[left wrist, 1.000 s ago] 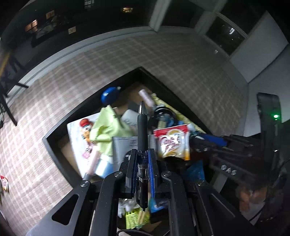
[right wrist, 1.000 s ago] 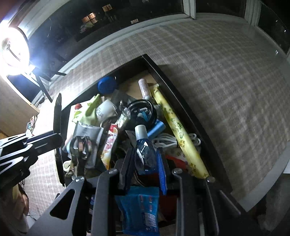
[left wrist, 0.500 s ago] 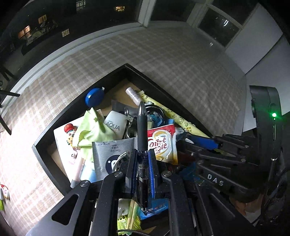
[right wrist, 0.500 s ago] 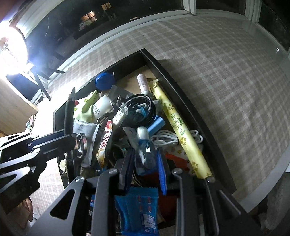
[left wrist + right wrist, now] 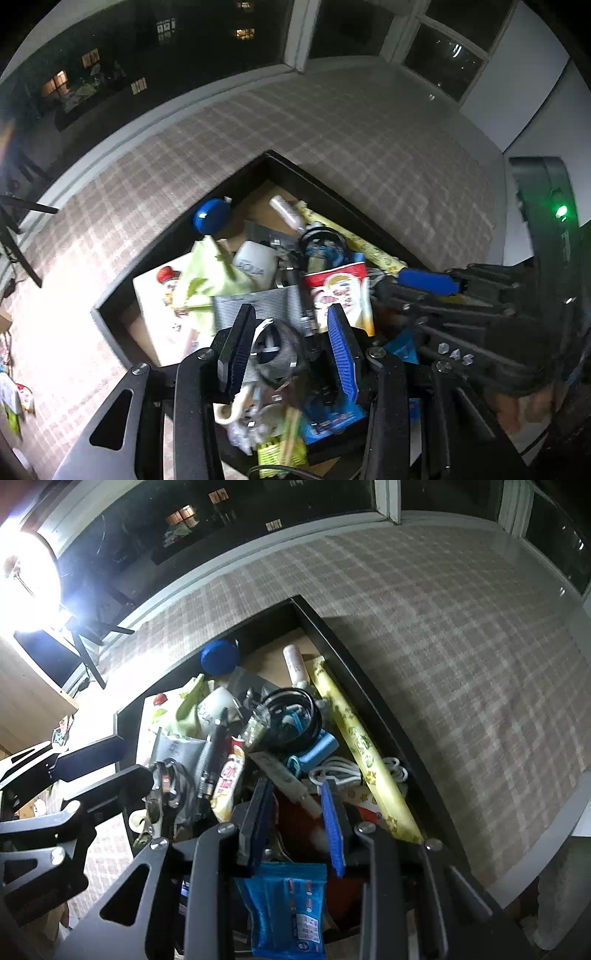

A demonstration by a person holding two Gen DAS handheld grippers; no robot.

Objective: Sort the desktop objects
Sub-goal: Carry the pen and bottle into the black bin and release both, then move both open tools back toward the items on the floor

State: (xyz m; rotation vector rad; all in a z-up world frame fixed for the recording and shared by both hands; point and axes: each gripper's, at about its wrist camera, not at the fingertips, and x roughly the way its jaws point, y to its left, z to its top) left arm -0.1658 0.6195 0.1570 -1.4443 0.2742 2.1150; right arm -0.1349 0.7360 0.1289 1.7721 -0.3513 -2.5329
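A black box [image 5: 332, 184] holds a heap of desk items. My left gripper [image 5: 291, 314] hangs over its near side with jaws opening and nothing between the pads; a grey pouch [image 5: 255, 306] lies below them. The black pen [image 5: 214, 753] rests in the heap between the pouch and a red-and-white sachet [image 5: 340, 291]. My right gripper [image 5: 295, 786] is over the box's near right part, jaws opening, pads [image 5: 332, 827] touching nothing. A pale tube [image 5: 284, 775] and a blurred white shape lie under them. The small blue bottle is not clearly seen.
Also in the box [image 5: 332, 635] are a blue round case [image 5: 218, 658], a yellow roll [image 5: 354, 738], a white cable [image 5: 340, 771], a black ring [image 5: 291, 716], a white bottle [image 5: 255, 260] and a green cloth [image 5: 207, 269]. A blue packet [image 5: 291, 904] lies nearest. Checked cloth [image 5: 461, 646] surrounds the box.
The left jaws spread and let go of the black pen, which now lies in the box. The right jaws widened and the small blue bottle is no longer between them.
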